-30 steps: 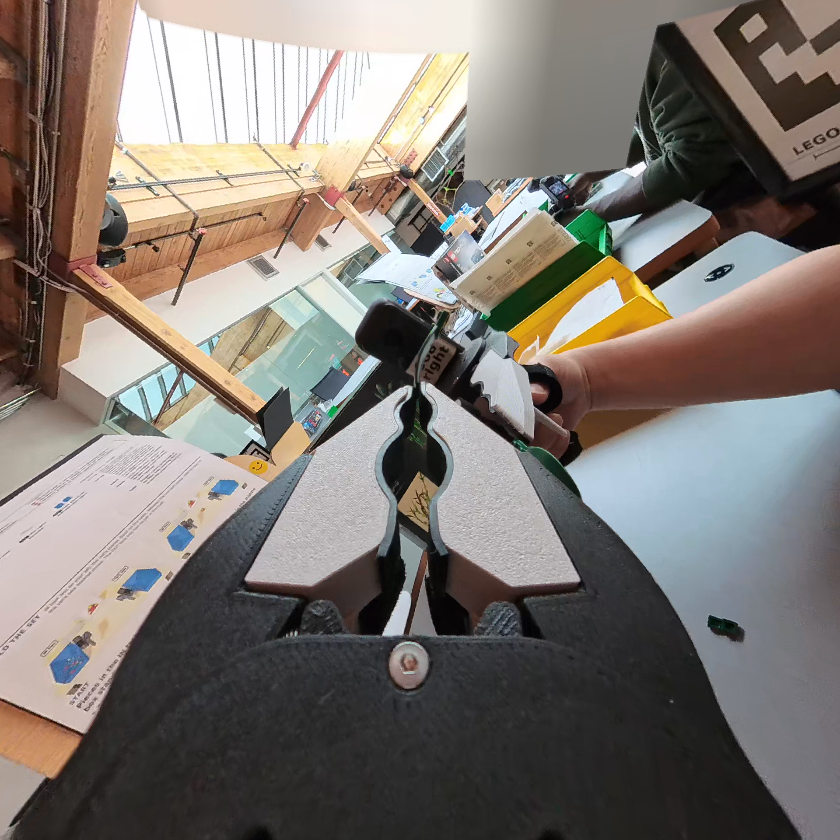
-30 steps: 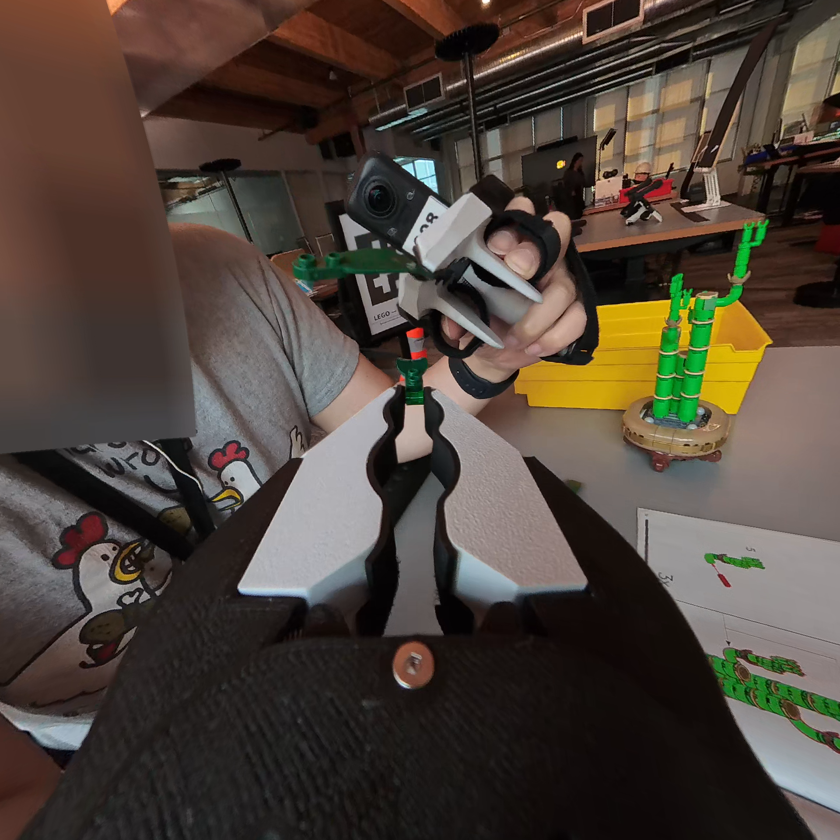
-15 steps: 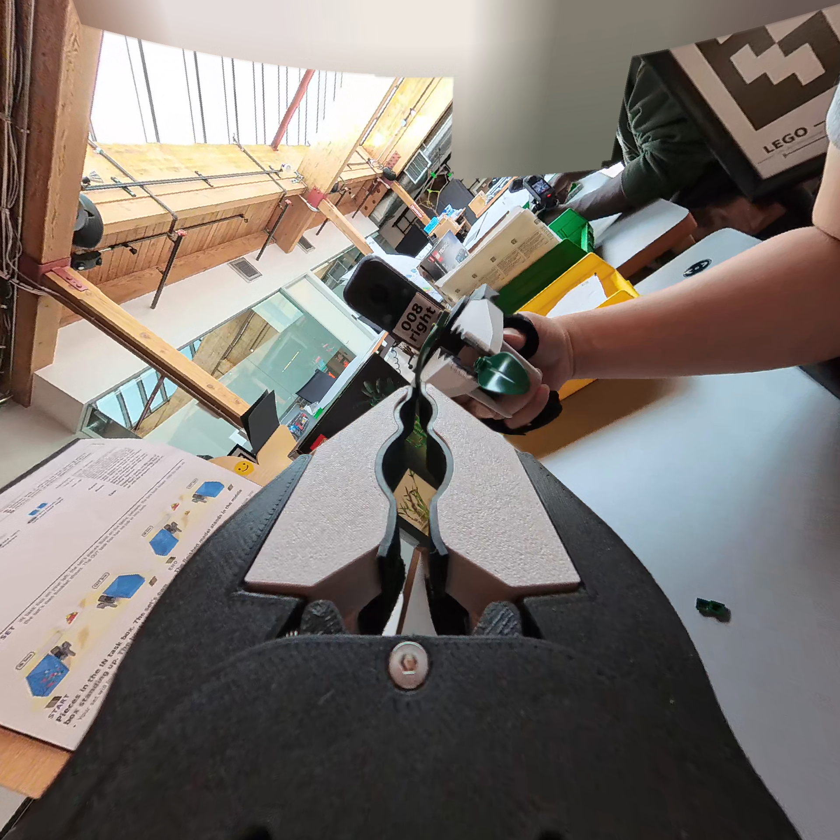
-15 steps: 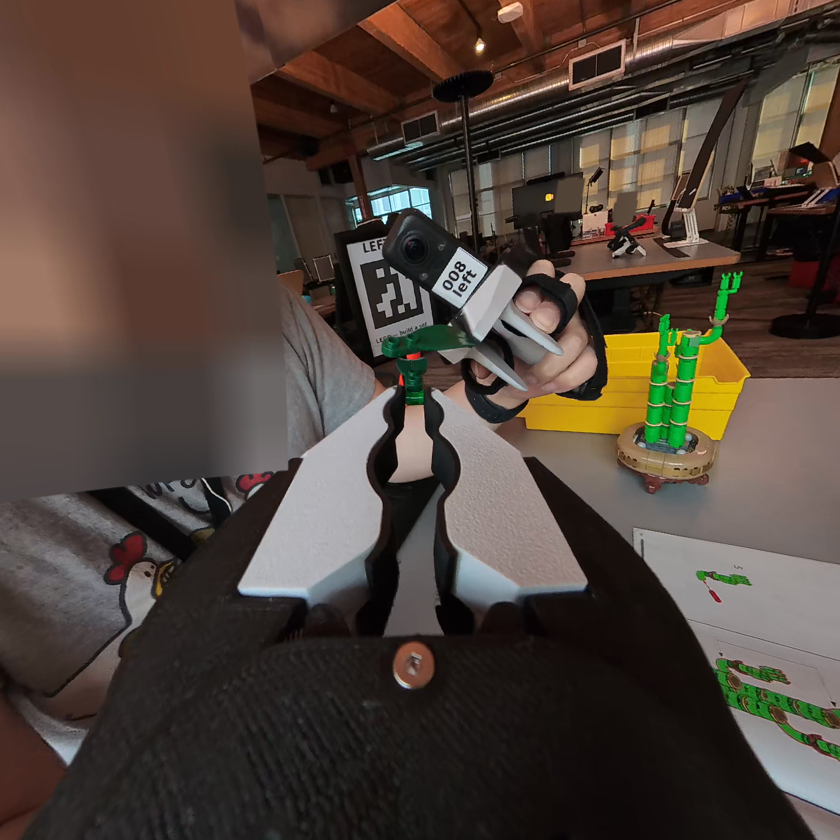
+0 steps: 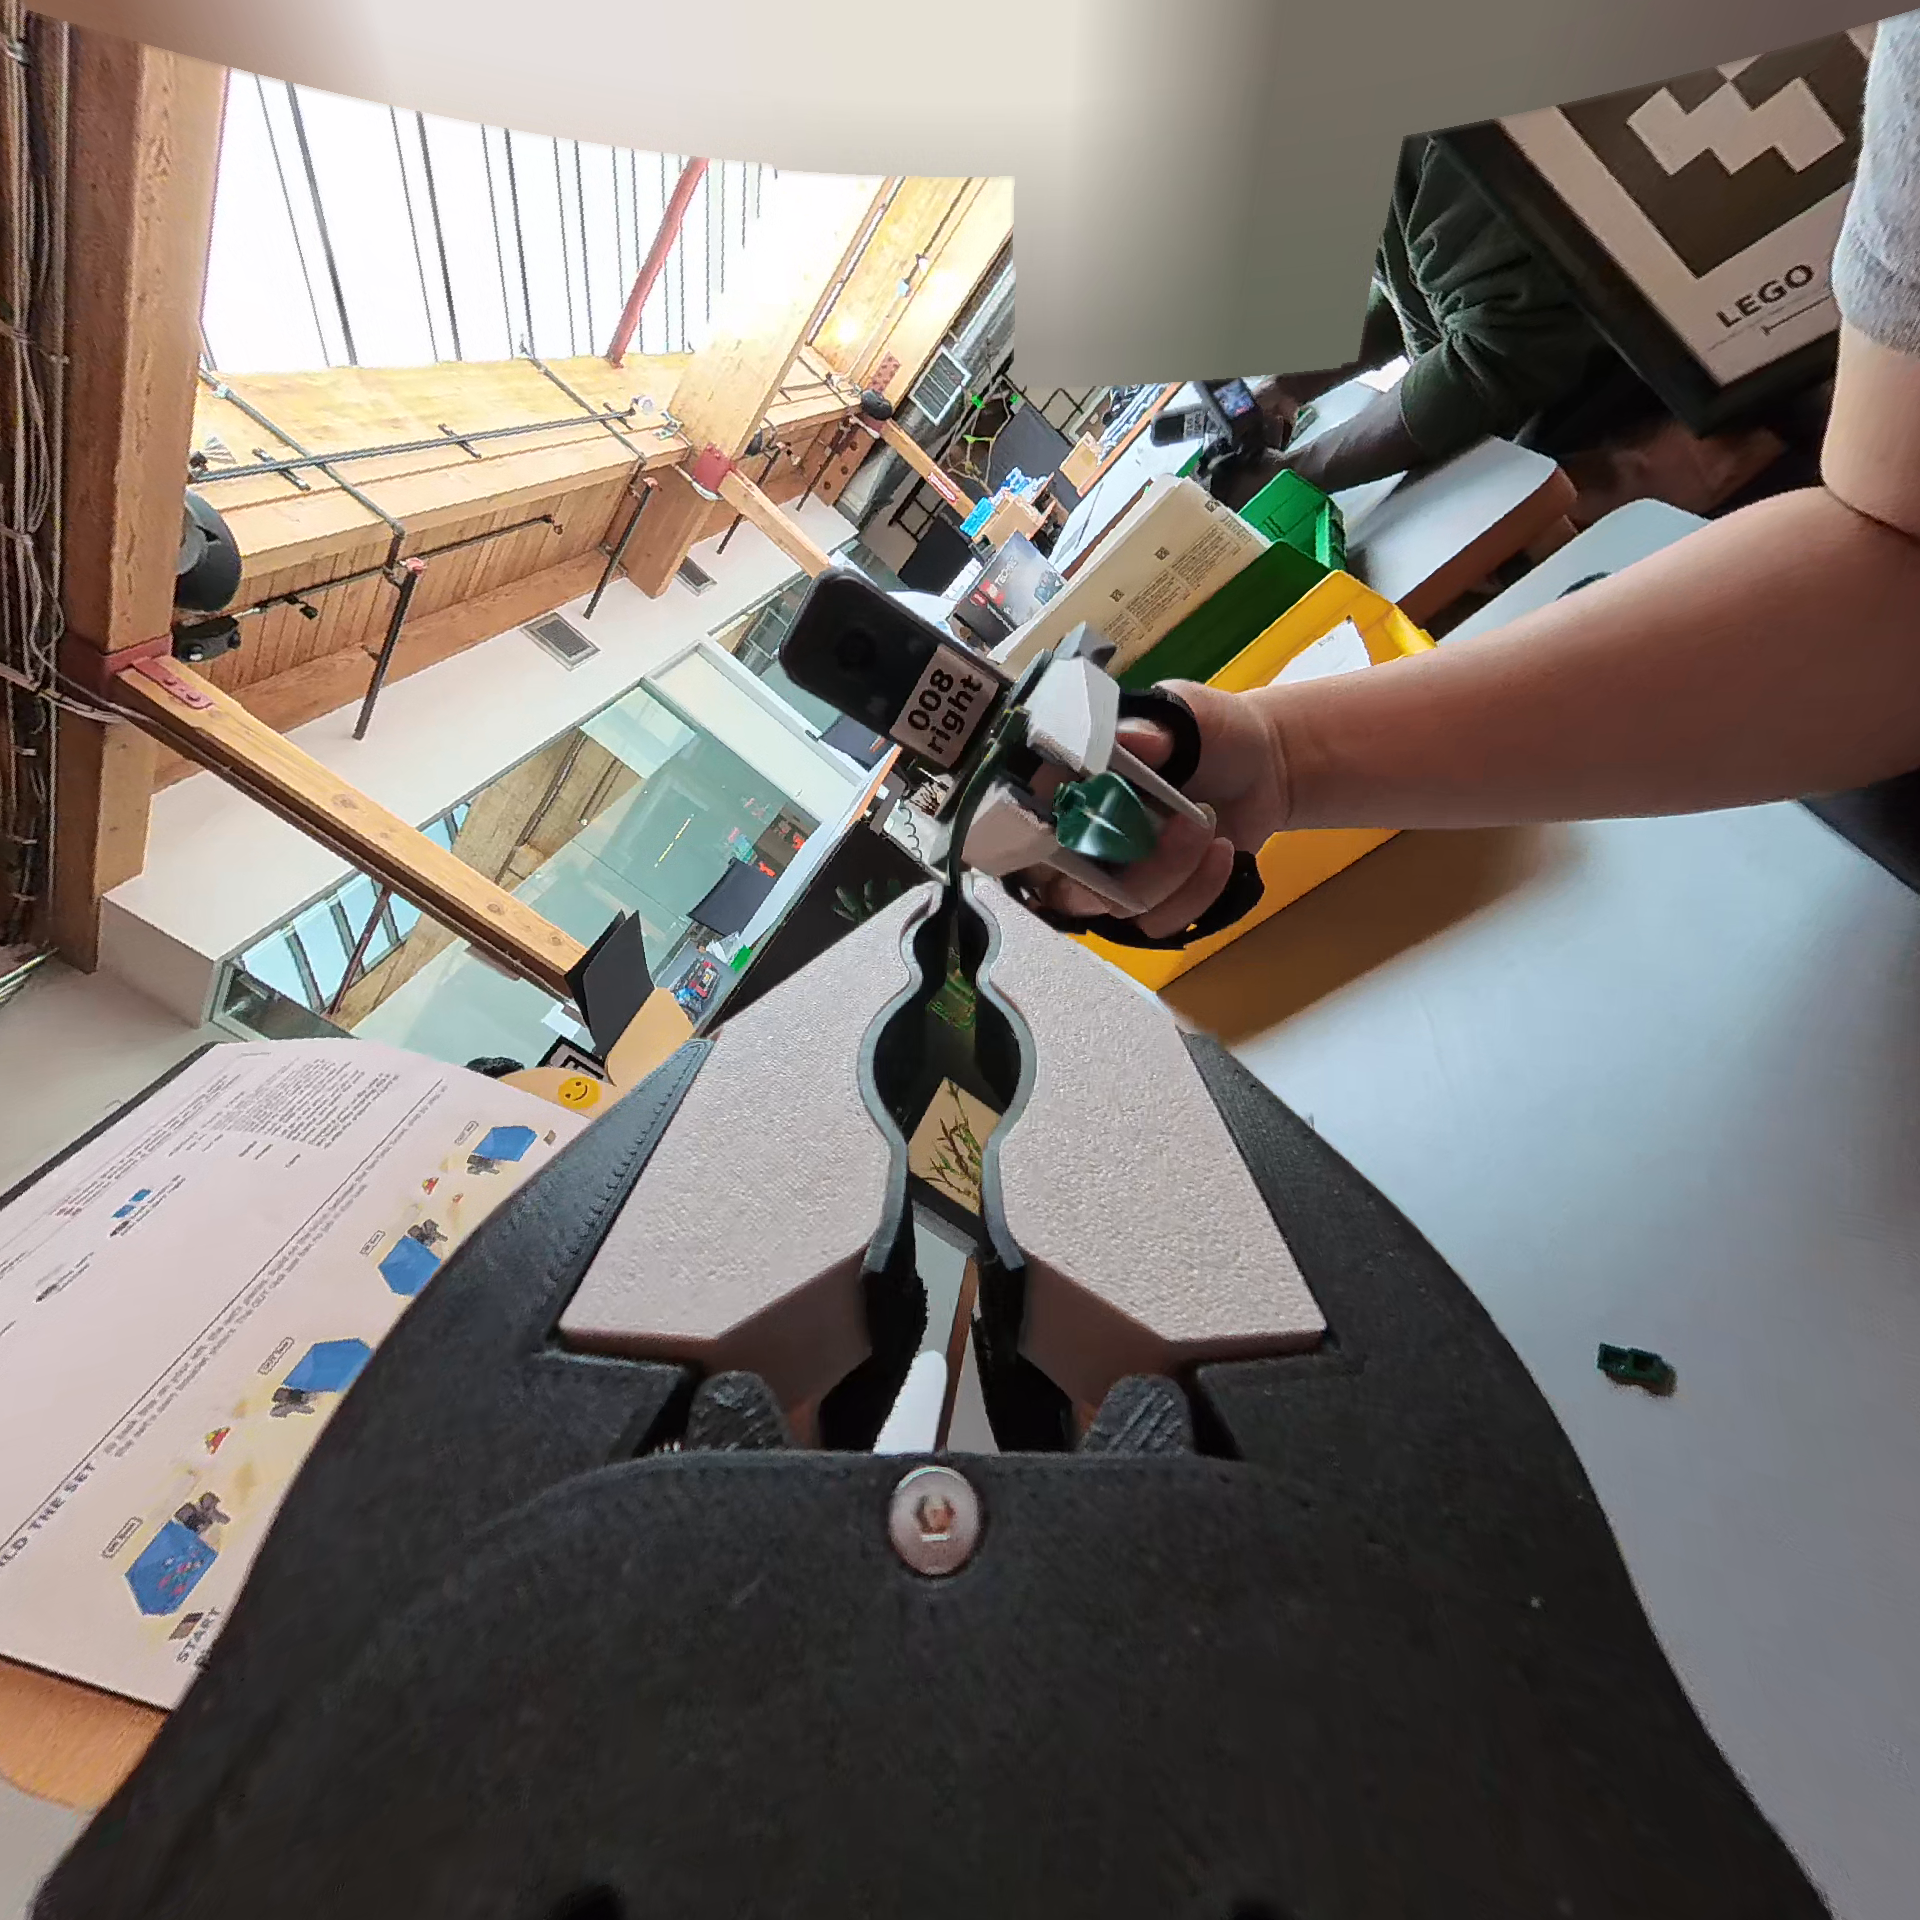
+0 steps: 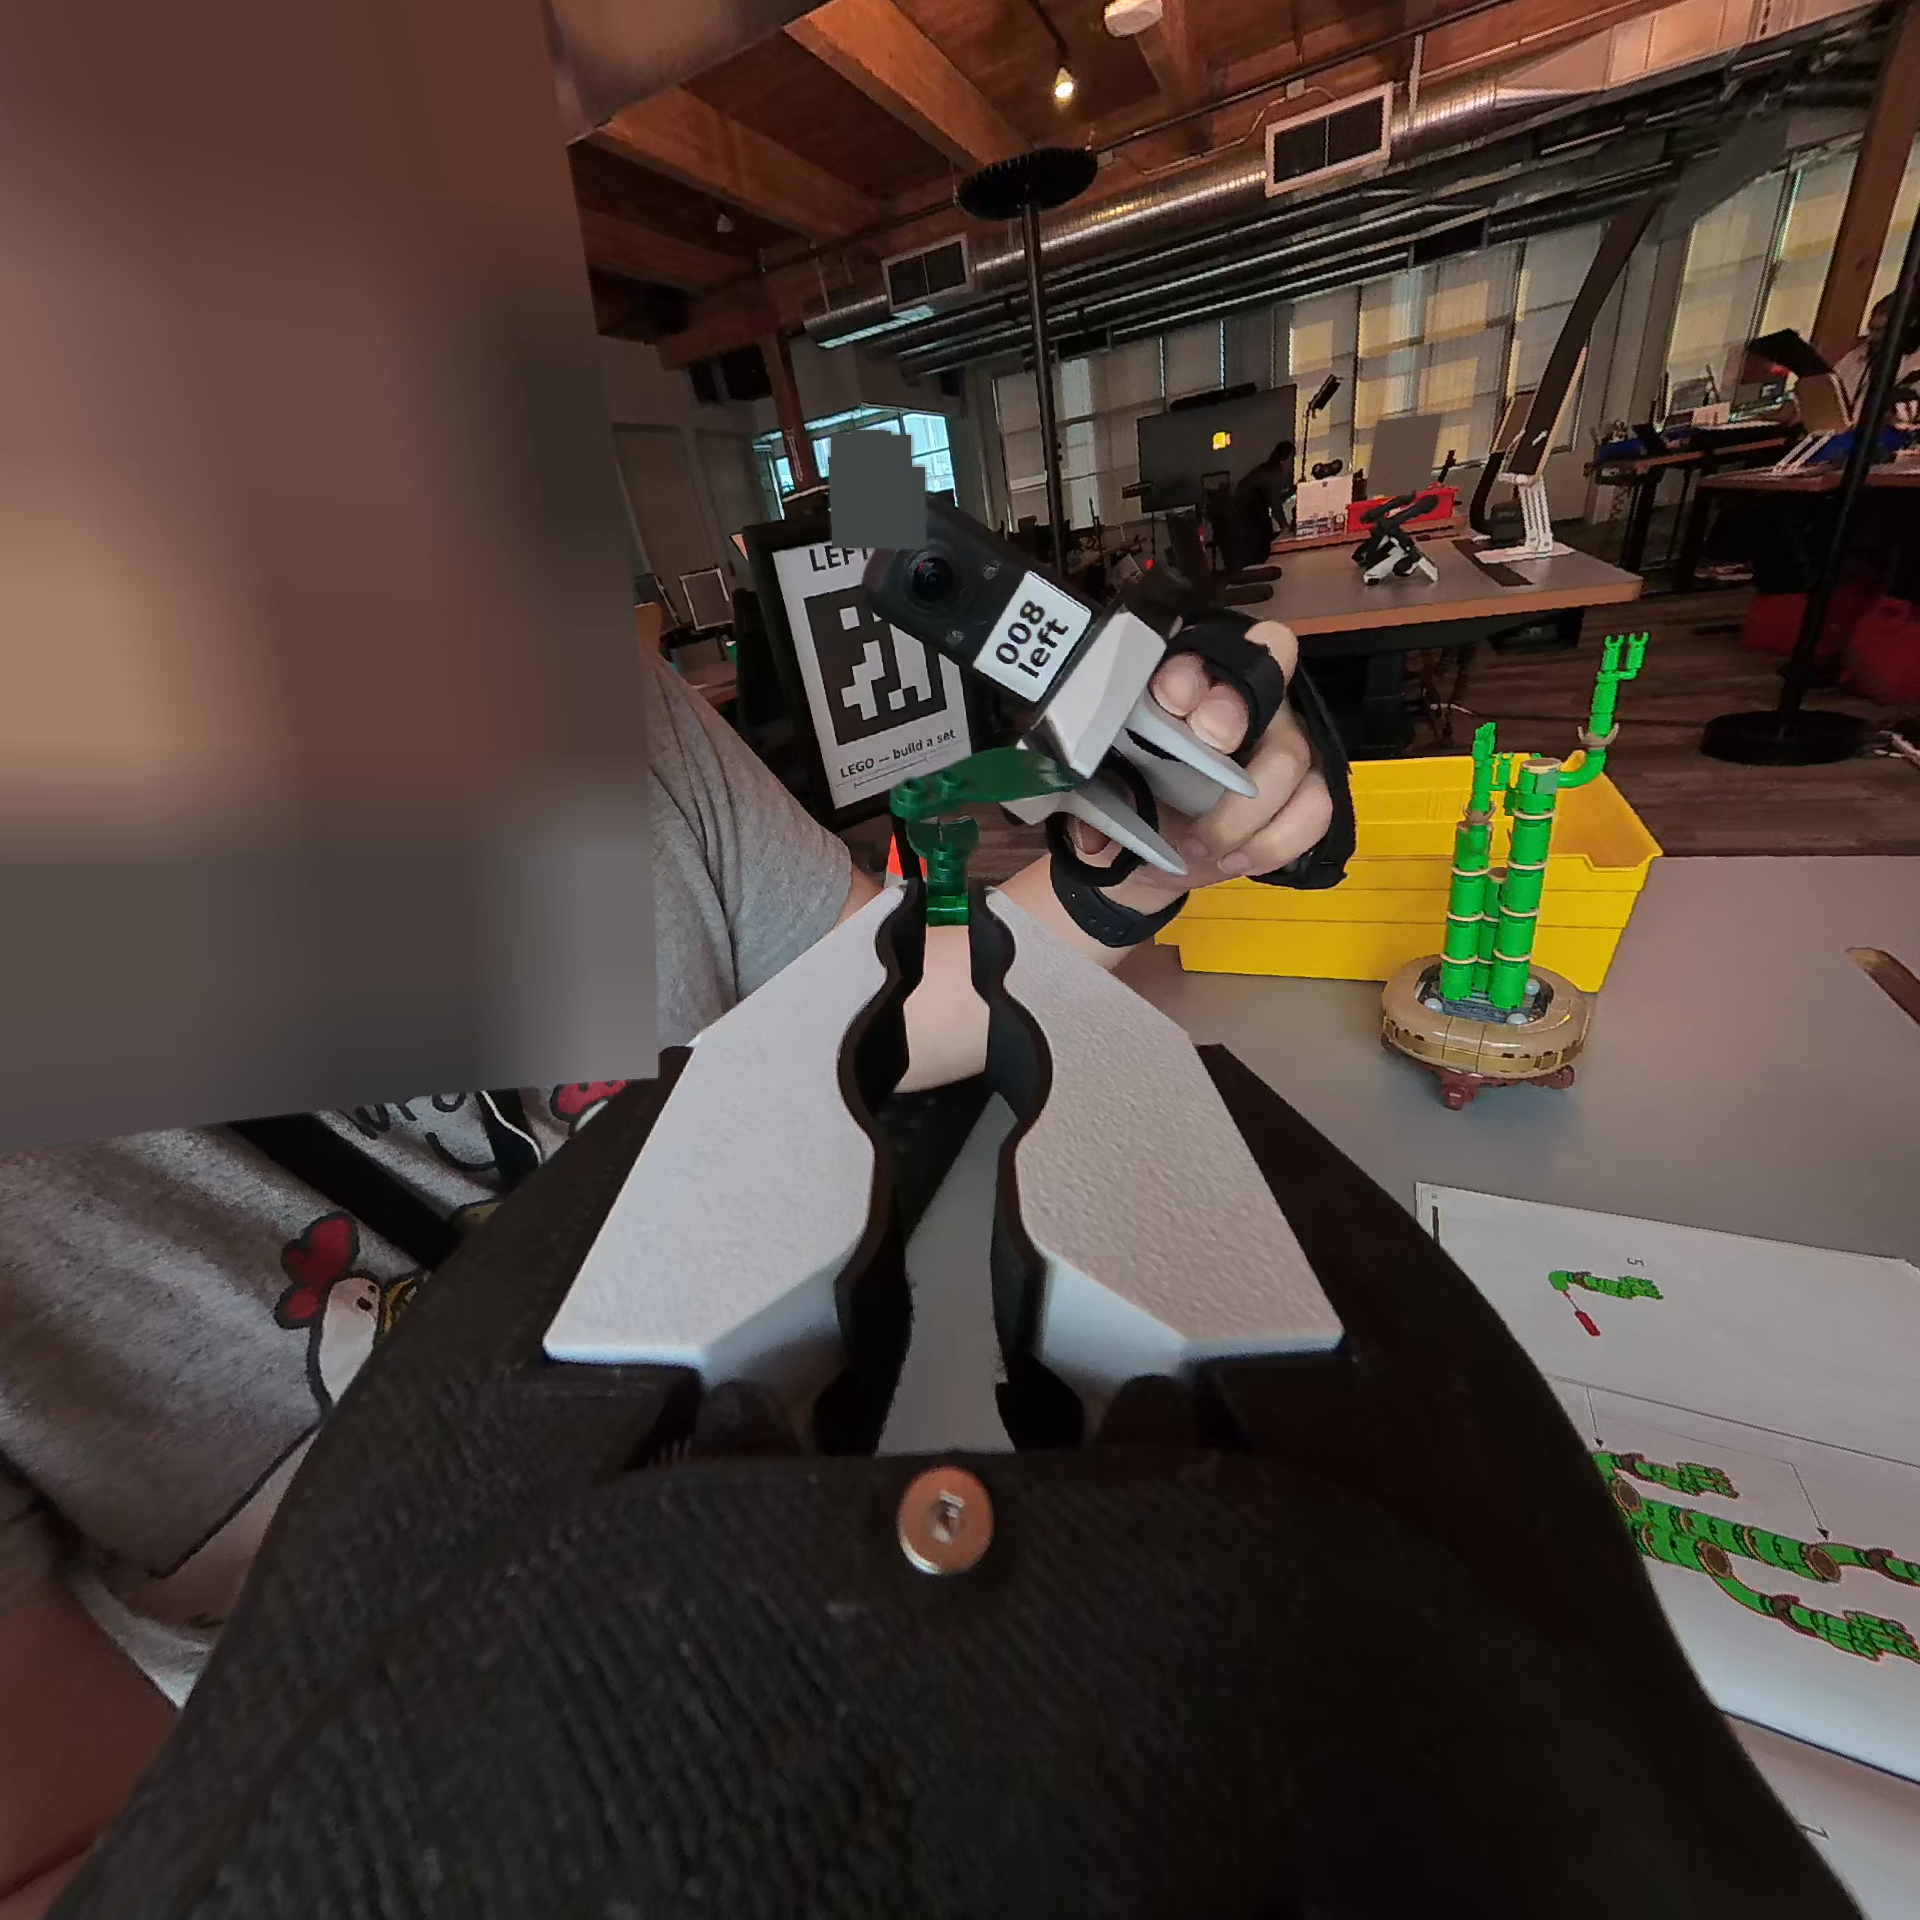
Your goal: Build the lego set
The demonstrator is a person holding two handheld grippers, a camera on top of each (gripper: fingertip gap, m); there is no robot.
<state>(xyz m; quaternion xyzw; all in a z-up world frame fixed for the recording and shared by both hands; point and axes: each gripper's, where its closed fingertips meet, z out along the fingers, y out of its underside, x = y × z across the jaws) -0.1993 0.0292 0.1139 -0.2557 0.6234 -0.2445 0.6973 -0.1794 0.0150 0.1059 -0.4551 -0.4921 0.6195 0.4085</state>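
Note:
In the right wrist view my right gripper (image 6: 948, 902) is shut on a short bright green stem piece (image 6: 948, 878), held upright in the air. My left gripper (image 6: 1051, 771) shows beyond it, shut on a flat dark green leaf piece (image 6: 982, 777). The leaf's clip end sits right at the top of the stem. In the left wrist view my left gripper (image 5: 951, 896) is shut on the leaf, seen edge-on, and the right gripper (image 5: 977, 821) is just past its tips. A built green bamboo model (image 6: 1496, 894) on a tan round base stands on the table.
A yellow bin (image 6: 1392, 914) stands behind the bamboo model. Instruction pages lie at the right (image 6: 1714, 1382) and, in the left wrist view, a sheet lies at the left (image 5: 208, 1299). A small dark green piece (image 5: 1633, 1366) lies on the grey table (image 5: 1558, 1091). A person's torso is close at the left. Both grippers' tips are close together, under 4 cm apart.
The two grippers have come together. The leaf's clip end has dropped from above and left of the stem to the stem's top. Both stay shut.

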